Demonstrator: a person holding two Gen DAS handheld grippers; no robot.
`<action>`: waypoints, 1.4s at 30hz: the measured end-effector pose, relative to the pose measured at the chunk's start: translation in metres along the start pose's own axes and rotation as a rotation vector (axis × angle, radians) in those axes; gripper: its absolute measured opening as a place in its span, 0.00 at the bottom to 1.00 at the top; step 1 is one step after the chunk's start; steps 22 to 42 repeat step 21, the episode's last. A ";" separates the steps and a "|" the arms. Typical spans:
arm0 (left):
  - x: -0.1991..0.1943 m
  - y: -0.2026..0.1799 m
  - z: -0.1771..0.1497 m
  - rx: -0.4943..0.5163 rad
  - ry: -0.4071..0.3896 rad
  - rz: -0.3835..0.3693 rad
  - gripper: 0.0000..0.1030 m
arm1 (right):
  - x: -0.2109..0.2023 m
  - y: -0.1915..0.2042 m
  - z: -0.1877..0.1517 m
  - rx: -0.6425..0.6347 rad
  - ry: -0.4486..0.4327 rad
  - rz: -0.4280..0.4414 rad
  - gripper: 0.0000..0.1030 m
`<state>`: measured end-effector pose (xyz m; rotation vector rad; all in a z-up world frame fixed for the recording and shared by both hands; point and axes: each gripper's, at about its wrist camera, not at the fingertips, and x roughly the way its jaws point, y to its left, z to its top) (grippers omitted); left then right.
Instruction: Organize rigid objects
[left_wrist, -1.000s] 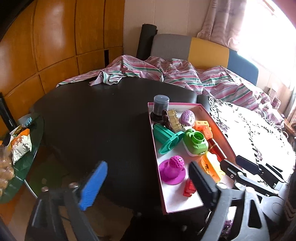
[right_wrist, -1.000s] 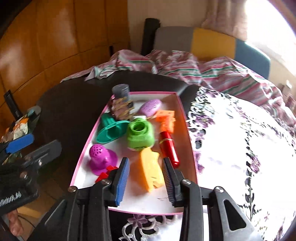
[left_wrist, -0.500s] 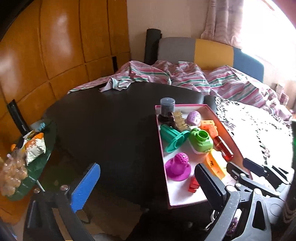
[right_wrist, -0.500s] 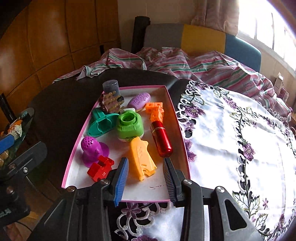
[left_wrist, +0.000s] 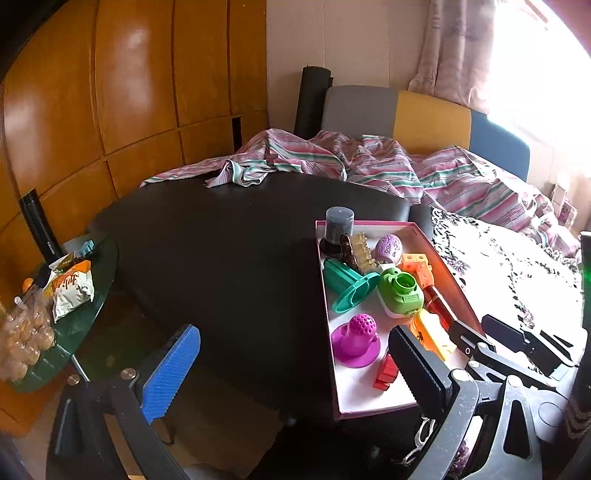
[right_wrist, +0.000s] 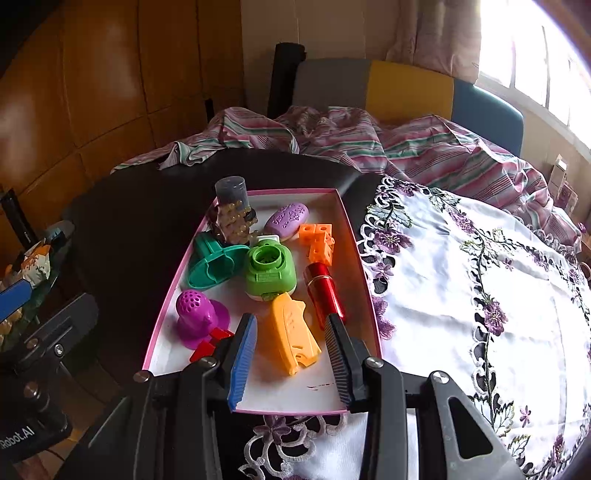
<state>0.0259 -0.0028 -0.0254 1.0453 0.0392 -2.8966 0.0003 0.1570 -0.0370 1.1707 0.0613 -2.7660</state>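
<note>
- Toys all sit in pink-rimmed tray (right_wrist: 352, 236) on dark table (left_wrist: 221, 251), tray's right side against white embroidered cloth (right_wrist: 480, 295).
- Tray contents, right wrist view: grey-capped jar (right_wrist: 231, 192) at far left corner, brown-and-cream studded piece (right_wrist: 232, 221) just in front of it, purple oval (right_wrist: 286, 220), orange cube block (right_wrist: 318, 240), teal funnel-shaped piece (right_wrist: 214, 264), green round toy (right_wrist: 269, 271), red cylinder (right_wrist: 324, 291), magenta perforated dome (right_wrist: 197, 317), orange flat piece (right_wrist: 291, 332), small red block (right_wrist: 207, 343) near the front edge.
- Right gripper (right_wrist: 290, 354): jaws apart, nothing between them, hovering over tray's near end, orange flat piece framed in the gap; whether the pads touch it cannot be told.
- Left gripper (left_wrist: 295, 369): jaws wide apart, empty, held off to tray's left over dark table edge.
- Step: judged as right gripper lined up on orange flat piece, either about to take it or just let go of it; scene fits both a tray being emptied for sorting and a tray filled.
- Next move, if a grasp: lower so pads straddle piece's narrow sides, avoid nudging red cylinder just right of it and small red block to left.
- Risk: flat piece lies low on tray floor, pads may scrape.
</note>
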 end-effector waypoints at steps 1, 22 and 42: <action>-0.001 0.000 0.000 -0.002 -0.001 -0.001 1.00 | 0.000 0.000 0.000 -0.001 -0.001 -0.002 0.37; 0.005 0.002 -0.003 -0.020 0.023 0.005 0.99 | 0.001 0.001 0.000 -0.006 -0.007 0.017 0.37; 0.005 0.002 -0.003 -0.020 0.023 0.005 0.99 | 0.001 0.001 0.000 -0.006 -0.007 0.017 0.37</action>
